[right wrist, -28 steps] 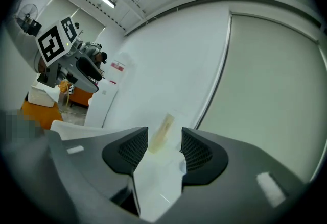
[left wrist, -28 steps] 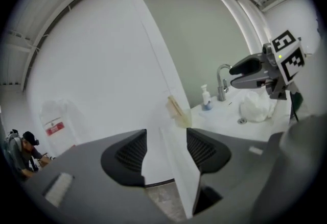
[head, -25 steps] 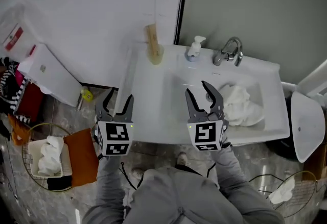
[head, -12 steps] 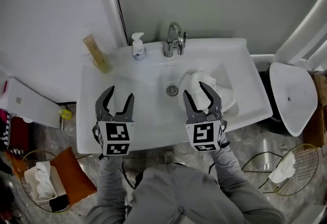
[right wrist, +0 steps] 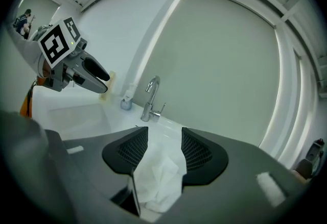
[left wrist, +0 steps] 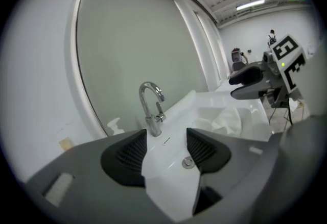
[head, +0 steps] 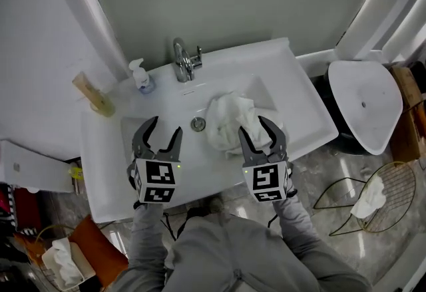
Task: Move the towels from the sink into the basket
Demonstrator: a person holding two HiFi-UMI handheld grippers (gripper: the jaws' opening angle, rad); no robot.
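Towel (head: 227,121) lay crumpled in the sink (head: 301,99), right of the drain. Within the last second both grippers had swung over the basin. Right gripper (head: 255,131) hung above the towel's near edge, jaws apart, not pinching. Left gripper (head: 164,132) was apart, empty. Pickup likely next.

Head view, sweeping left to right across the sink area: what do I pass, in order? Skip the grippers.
tan object → soap dispenser → faucet → crumpled white towel → white lidded container
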